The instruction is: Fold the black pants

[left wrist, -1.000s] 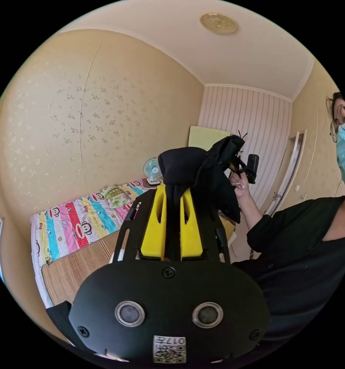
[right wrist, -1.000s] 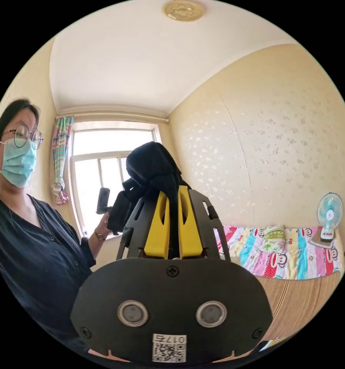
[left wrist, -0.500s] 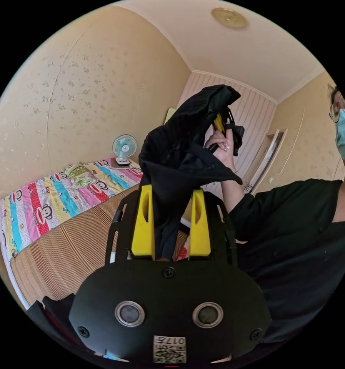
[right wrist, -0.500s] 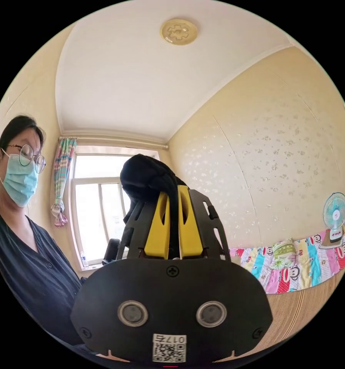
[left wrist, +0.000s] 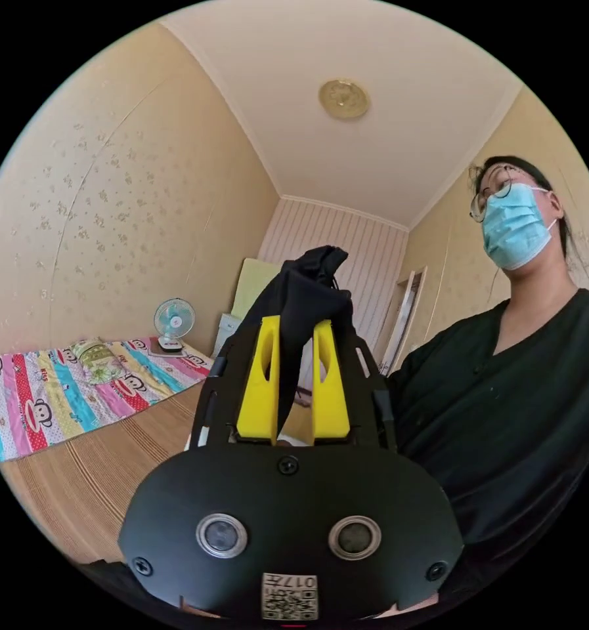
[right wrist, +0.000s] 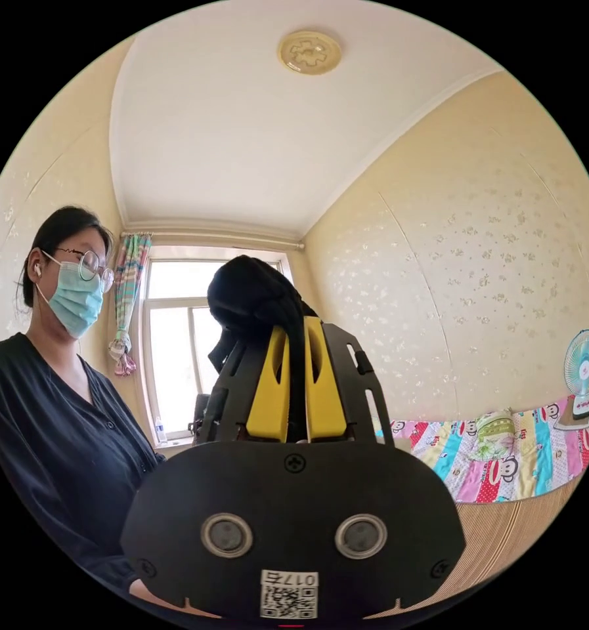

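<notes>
The black pants [left wrist: 304, 289] rise in a thick bunch from between the yellow jaws of my left gripper [left wrist: 297, 323], which points up toward the ceiling. Those jaws stand a little apart, and the cloth fills the gap near their tips. In the right gripper view another bunch of the pants [right wrist: 255, 295] bulges over the tips of my right gripper [right wrist: 295, 321]. Its jaws are pressed tight on a thin strip of the cloth. How the pants hang below both grippers is hidden by their black bodies.
The person [left wrist: 504, 394] in a dark top stands close behind both grippers. A bed with a striped mat [left wrist: 77, 472] and a colourful sheet [left wrist: 58, 394] lies below, with a small fan [left wrist: 174, 321] at its far end. A window [right wrist: 176, 354] is behind the person.
The right gripper and the hand holding it have gone out of the left gripper view. The left jaws spread wider half a second ago and have narrowed again on the cloth. Both cameras have swung.
</notes>
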Available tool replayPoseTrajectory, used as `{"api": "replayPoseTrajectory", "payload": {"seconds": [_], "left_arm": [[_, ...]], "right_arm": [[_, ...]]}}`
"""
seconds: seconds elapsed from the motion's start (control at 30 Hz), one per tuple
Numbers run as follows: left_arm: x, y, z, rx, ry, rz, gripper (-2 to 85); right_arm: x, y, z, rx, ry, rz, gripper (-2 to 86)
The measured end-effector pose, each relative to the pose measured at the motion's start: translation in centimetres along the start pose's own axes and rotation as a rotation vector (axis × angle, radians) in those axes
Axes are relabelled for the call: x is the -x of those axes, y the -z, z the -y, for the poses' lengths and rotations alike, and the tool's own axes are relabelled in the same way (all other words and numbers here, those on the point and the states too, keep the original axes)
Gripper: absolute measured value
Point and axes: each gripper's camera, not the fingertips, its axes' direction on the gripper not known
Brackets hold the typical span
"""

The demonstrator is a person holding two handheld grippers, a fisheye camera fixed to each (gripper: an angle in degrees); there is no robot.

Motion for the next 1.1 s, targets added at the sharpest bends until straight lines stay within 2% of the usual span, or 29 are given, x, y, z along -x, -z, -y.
{"api": "replayPoseTrajectory", "payload": {"seconds": [0.07,0.13,0.23,0.3,0.37,0.4,0.47,0.5,0.53,0.57,0.67,0.7,0.73,0.77,0.83,0.87,0.9,0.97,1.1], "left_arm": [[2.2,0.8,0.6,0.01,0.162,0.108,7.6],[1.4,0.8,1.4,0.045,0.103,0.186,7.3],[-0.6,1.4,2.2,-0.007,0.003,0.127,7.1],[0.3,1.7,2.2,-0.065,0.072,0.083,6.9],[2.5,1.5,2.5,0.006,0.265,0.278,6.8],[2.6,1.2,2.8,0.055,0.275,0.359,6.7],[2.3,-1.3,3.3,0.256,0.212,0.662,6.6],[2.1,-1.8,3.2,0.283,0.199,0.682,6.5],[1.7,-2.7,2.9,0.314,0.164,0.622,6.5],[1.0,-2.9,2.5,0.304,0.129,0.501,6.4],[-2.0,-1.1,2.0,0.177,-0.037,0.215,6.3],[-2.3,-0.4,1.9,0.136,-0.057,0.165,6.3],[-2.2,1.0,1.9,0.053,-0.045,0.092,6.3],[-0.8,2.2,2.0,-0.009,0.071,0.084,6.2],[1.1,3.1,2.2,0.008,0.235,0.202,6.2],[0.5,2.9,2.5,0.067,0.22,0.314,6.1],[-0.2,2.7,2.6,0.091,0.189,0.361,6.1],[-3.7,1.6,2.8,0.143,0.068,0.476,6.1],[-7.1,1.6,2.9,0.099,0.046,0.592,6.2]], "right_arm": [[-0.1,0.0,0.0,0.059,-0.017,-0.01,4.3],[0.8,-1.1,-0.1,0.178,0.006,-0.078,4.2],[2.6,-3.1,-0.7,0.309,0.055,-0.158,4.1],[3.1,-3.8,-1.1,0.362,0.078,-0.134,4.0],[3.3,-4.4,-1.4,0.414,0.076,-0.13,3.9],[3.1,-5.1,-1.6,0.458,0.039,-0.19,3.9],[2.4,-7.0,-2.3,0.582,-0.038,-0.322,4.0],[1.7,-8.7,-3.2,0.706,-0.083,-0.4,4.0],[1.4,-10.2,-4.2,0.802,-0.097,-0.43,4.0],[1.6,-10.7,-4.6,0.819,-0.085,-0.416,3.9],[4.1,-10.0,-5.2,0.673,-0.006,-0.144,3.9],[4.7,-8.7,-5.0,0.572,0.013,-0.045,3.9],[4.5,-7.5,-4.8,0.481,-0.007,0.027,4.0],[4.1,-7.0,-4.7,0.446,-0.038,0.05,4.0],[2.0,-6.1,-4.6,0.417,-0.191,0.011,4.0],[1.9,-6.1,-4.7,0.426,-0.2,-0.035,4.0],[2.4,-6.4,-4.8,0.462,-0.185,-0.125,3.9],[3.9,-7.3,-5.0,0.523,-0.128,-0.184,3.9],[6.7,-7.7,-5.0,0.519,-0.082,-0.217,4.0]]}}
